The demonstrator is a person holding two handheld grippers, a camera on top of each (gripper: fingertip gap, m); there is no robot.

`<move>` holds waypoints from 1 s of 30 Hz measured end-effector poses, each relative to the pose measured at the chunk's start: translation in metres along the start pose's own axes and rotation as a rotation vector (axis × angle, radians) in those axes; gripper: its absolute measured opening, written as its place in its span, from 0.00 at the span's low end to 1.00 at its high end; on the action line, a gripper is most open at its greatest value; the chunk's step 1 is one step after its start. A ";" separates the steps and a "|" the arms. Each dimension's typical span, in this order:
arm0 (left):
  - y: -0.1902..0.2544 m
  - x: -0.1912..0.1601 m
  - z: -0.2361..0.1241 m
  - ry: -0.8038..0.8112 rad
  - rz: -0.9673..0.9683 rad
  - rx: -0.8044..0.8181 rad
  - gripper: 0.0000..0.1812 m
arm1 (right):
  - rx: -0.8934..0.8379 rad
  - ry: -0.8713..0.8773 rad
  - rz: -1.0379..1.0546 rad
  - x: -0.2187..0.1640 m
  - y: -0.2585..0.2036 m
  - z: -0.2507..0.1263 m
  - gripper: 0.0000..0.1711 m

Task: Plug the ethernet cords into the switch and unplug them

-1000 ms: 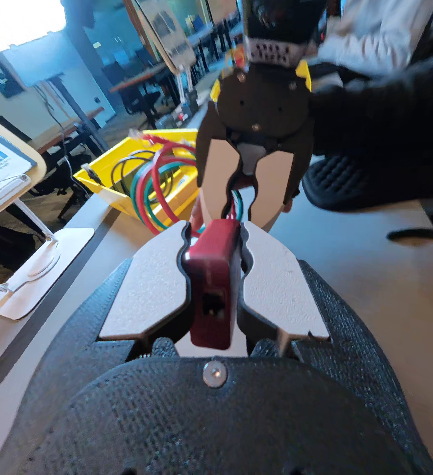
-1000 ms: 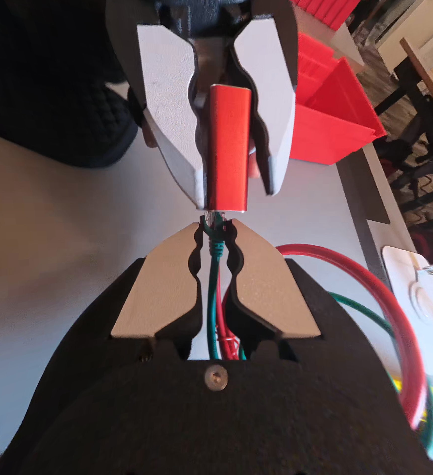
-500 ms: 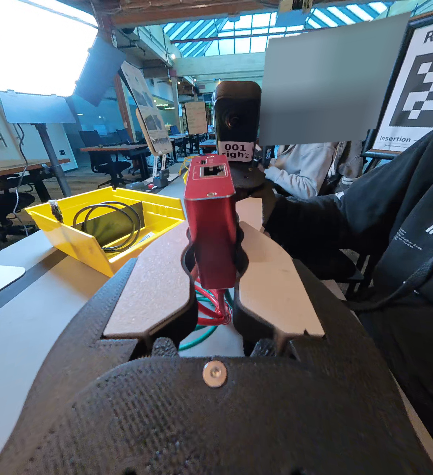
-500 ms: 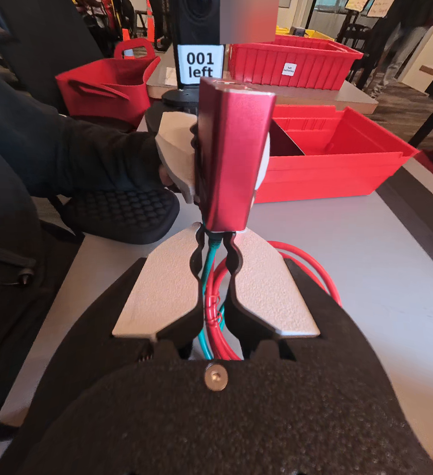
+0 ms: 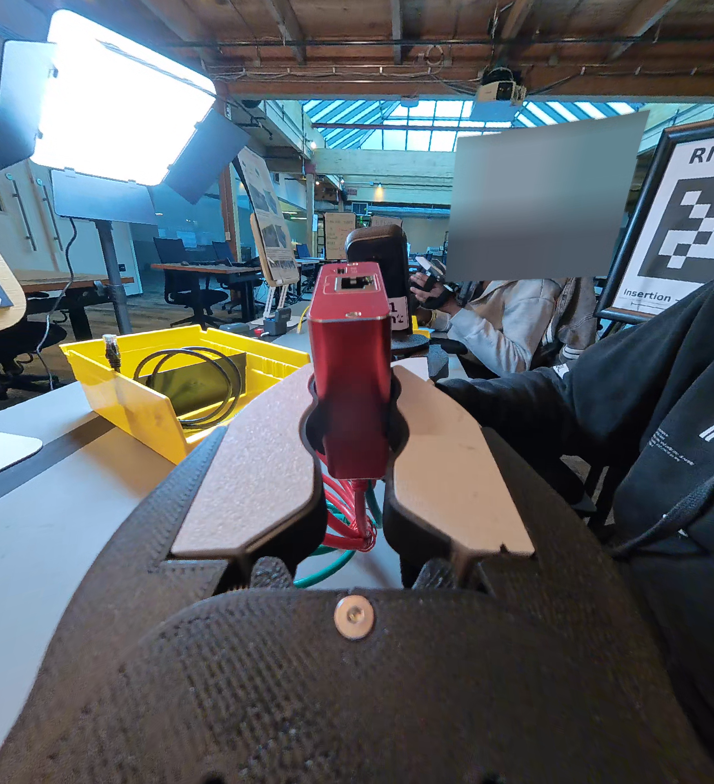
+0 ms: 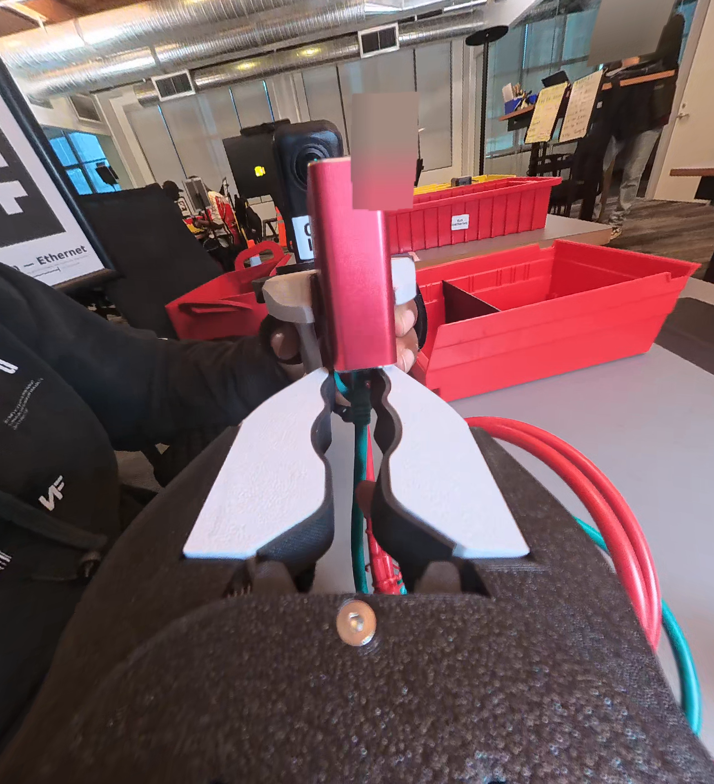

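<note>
- Here, off to the far left of the left gripper (image 5: pixel 353 424) sat a yellow bin (image 5: pixel 134 407) with a coiled black cable (image 5: pixel 189 386) inside, well apart from the work.
- Between that gripper's fingers (image 5: pixel 262 462) stood the red switch (image 5: pixel 353 382), upright and clamped at its lower half, an empty port facing up on top.
- Below the switch a red cord (image 5: pixel 357 505) ran down between the fingers; it seemed plugged into the underside, though the socket itself was hidden.
- In the right wrist view, the right gripper (image 6: pixel 357 407) was closed on the green cord (image 6: pixel 359 428) at its boot, directly under the switch (image 6: pixel 353 275); whether that plug was fully seated could not be told.
- Judged by its metal look, the switch was rigid, light and slick, best gripped on its flat sides.
- The cords were limp, so the stiff boot behind the plug was the place to hold.
- Right of the right gripper, loops of red cord (image 6: pixel 592 479) lay on the table (image 6: pixel 643 424), with a red bin (image 6: pixel 558 314) beyond.
</note>
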State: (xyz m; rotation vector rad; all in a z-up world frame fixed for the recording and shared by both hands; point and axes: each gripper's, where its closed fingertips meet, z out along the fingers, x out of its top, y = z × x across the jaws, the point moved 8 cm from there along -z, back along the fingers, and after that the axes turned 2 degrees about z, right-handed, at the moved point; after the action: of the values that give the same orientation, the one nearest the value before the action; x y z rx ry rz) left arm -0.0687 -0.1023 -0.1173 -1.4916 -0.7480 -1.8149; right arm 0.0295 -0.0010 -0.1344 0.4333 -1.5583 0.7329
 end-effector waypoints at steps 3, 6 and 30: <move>0.001 0.000 0.000 -0.009 0.000 0.004 0.15 | -0.005 -0.036 0.015 0.000 0.000 0.001 0.09; 0.002 0.001 0.002 -0.023 0.014 0.028 0.21 | -0.039 -0.064 -0.006 0.000 -0.001 0.003 0.09; 0.006 0.018 -0.006 0.164 -0.036 -0.037 0.16 | -0.056 0.073 -0.146 0.007 -0.016 0.012 0.08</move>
State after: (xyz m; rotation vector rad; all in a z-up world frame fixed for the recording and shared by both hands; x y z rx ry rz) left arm -0.0700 -0.1132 -0.1004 -1.3410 -0.6678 -1.9599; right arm 0.0300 -0.0199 -0.1242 0.4686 -1.4583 0.5850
